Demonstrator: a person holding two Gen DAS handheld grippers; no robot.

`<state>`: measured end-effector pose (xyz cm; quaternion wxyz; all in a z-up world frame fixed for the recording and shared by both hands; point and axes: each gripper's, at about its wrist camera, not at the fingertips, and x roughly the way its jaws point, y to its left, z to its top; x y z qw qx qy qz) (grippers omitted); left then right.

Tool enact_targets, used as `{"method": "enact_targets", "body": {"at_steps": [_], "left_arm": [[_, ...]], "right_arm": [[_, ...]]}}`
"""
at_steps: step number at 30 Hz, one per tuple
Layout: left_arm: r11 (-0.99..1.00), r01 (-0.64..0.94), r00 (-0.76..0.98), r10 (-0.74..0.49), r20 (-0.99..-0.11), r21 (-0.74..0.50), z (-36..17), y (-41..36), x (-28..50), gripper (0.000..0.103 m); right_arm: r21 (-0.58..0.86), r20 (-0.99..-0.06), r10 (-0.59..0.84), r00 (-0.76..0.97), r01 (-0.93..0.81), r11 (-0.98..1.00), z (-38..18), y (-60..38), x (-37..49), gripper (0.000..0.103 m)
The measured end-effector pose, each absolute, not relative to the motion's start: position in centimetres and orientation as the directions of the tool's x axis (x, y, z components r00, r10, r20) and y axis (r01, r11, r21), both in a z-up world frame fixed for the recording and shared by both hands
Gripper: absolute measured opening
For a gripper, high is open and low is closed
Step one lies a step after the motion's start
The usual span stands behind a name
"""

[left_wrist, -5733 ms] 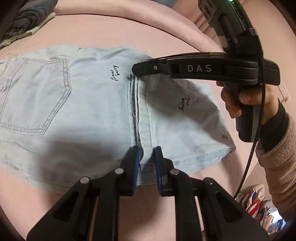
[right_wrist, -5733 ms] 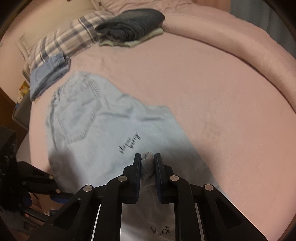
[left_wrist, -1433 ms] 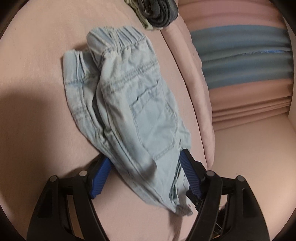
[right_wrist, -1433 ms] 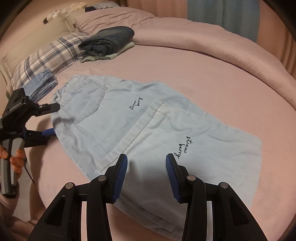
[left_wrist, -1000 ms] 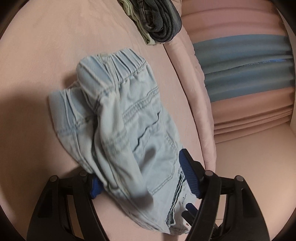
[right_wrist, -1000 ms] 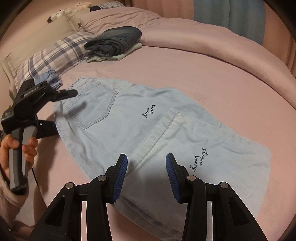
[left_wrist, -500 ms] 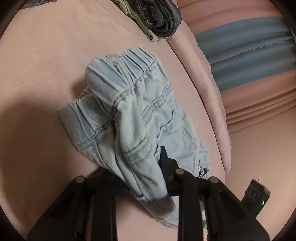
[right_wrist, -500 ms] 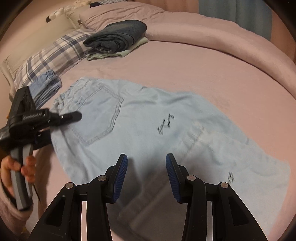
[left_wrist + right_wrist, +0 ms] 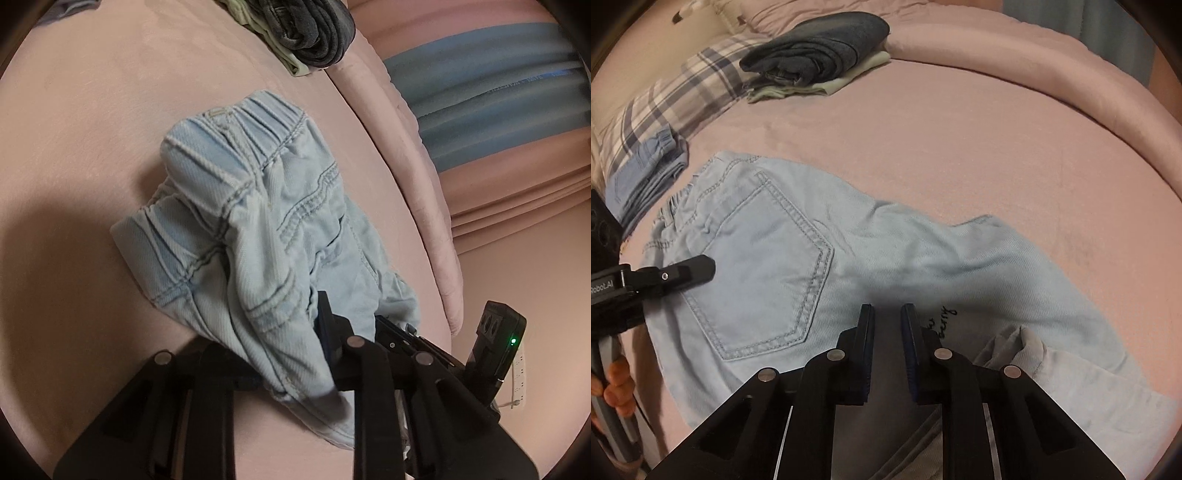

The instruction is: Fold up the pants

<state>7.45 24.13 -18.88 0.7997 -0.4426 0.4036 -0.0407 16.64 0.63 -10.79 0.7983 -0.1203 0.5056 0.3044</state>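
Light blue denim pants (image 9: pixel 798 254) lie on the pink bed, back pocket up, legs folded toward the right. My left gripper (image 9: pixel 295 332) is shut on the waistband edge of the pants (image 9: pixel 243 206) and holds it bunched; it also shows at the left of the right wrist view (image 9: pixel 690 269). My right gripper (image 9: pixel 886 325) is nearly shut low over the pants; I cannot tell whether cloth is pinched between its fingers. A loose hem fold (image 9: pixel 1019 347) sticks up to its right.
A stack of folded dark jeans (image 9: pixel 820 48) on a pale garment lies at the back. A plaid pillow (image 9: pixel 676 96) with folded blue pants (image 9: pixel 646 173) is at the left. A rolled pink duvet (image 9: pixel 1034 66) borders the far side.
My left gripper closed on the waistband and has lifted it. My right gripper narrowed from wide open to nearly shut and moved lower over the pants. The leg fold shifted.
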Motion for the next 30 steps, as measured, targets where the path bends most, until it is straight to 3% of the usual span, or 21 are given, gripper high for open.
{"method": "enact_targets", "body": {"at_steps": [18, 30], "left_arm": [[0.695, -0.184, 0.695, -0.407, -0.592, -0.695, -14.9, 22.5, 8.6, 0.021], [0.798, -0.053, 0.725, -0.383, -0.573, -0.600, -10.4, 19.6, 9.2, 0.020]], "right_arm": [[0.223, -0.885, 0.428, 0.181, -0.644, 0.732, -9.6, -0.8, 9.7, 0.019], [0.222, -0.846, 0.458, 0.271, -0.602, 0.767, -8.5, -3.4, 8.5, 0.019]]}}
